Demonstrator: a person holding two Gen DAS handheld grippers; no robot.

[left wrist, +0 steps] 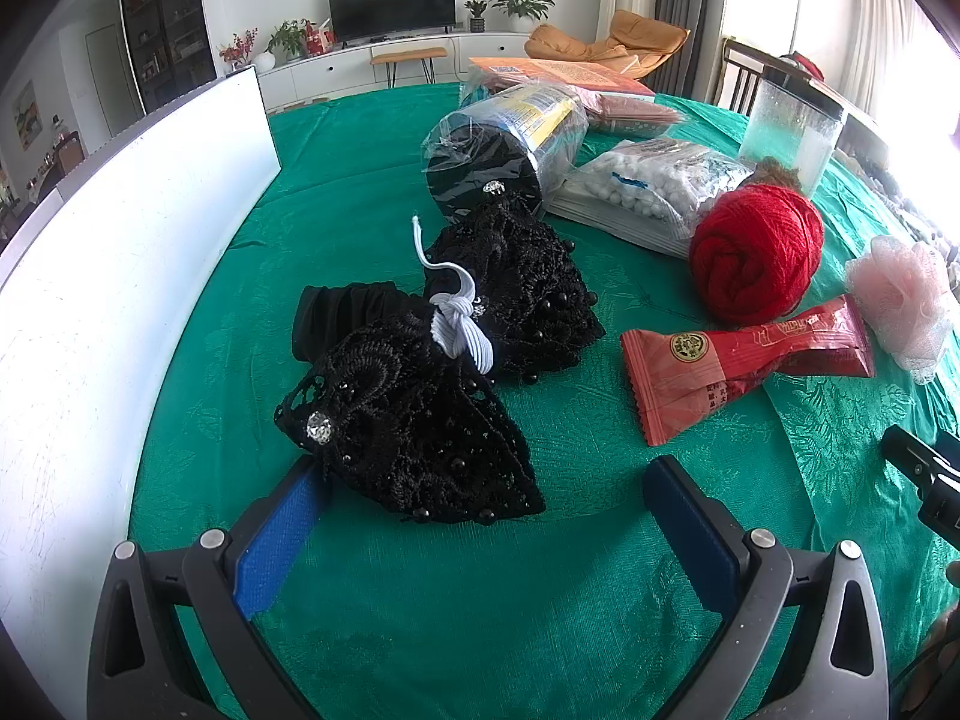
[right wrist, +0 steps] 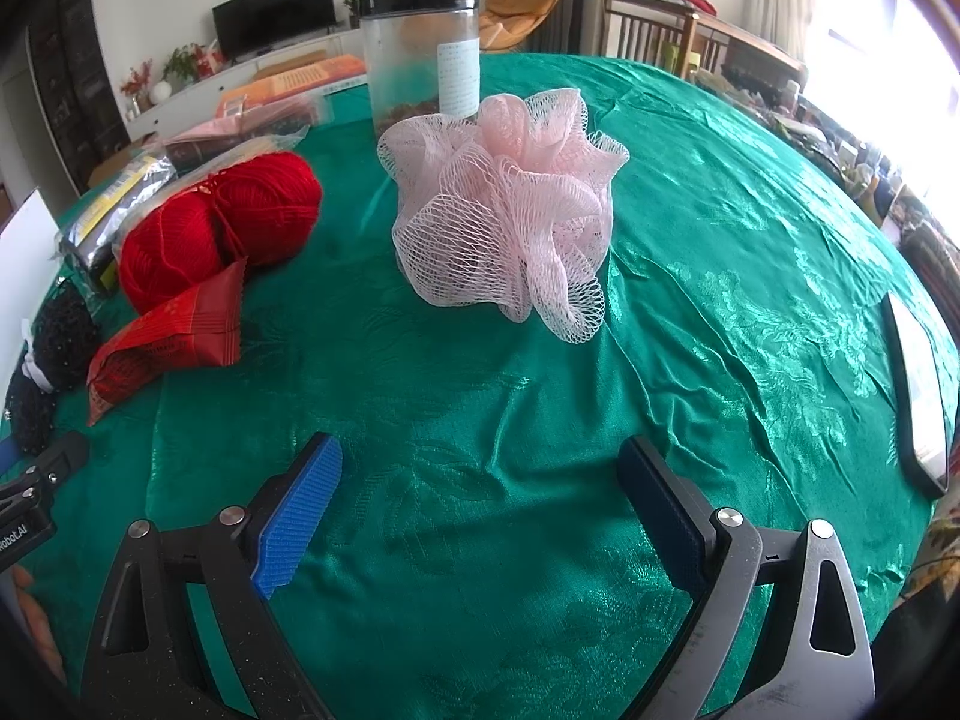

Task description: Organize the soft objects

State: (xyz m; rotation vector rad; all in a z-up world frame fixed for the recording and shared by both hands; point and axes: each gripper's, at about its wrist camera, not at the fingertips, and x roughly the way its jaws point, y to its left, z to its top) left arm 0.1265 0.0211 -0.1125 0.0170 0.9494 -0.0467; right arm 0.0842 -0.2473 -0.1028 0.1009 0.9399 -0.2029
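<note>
We are looking over a tabletop (left wrist: 420, 630) covered in green patterned cloth. In the left wrist view the left gripper (left wrist: 486, 480) is sitting low in the frame with its blue-padded fingers (left wrist: 276, 546) spread wide apart, holding nothing. A black lace bundle (left wrist: 420, 384) tied with a white elastic cord (left wrist: 462, 324) is lying at centre frame; its near edge is reaching the left pad, though we cannot tell whether it is touching.

To the right of the bundle a red snack packet (left wrist: 738, 366) is lying flat, with a red yarn ball (left wrist: 756, 252) behind it and a pink mesh sponge (left wrist: 900, 294) at the right edge. A bag of white pellets (left wrist: 648, 192) is resting further back.

In the right wrist view the right gripper (right wrist: 480, 468) is also showing its fingers (right wrist: 300, 516) well apart and empty. The pink mesh sponge (right wrist: 504, 204) is standing at upper centre, well apart from them, a clear jar (right wrist: 420, 54) just behind it. The red yarn ball (right wrist: 222, 228) is sitting at left.
</note>
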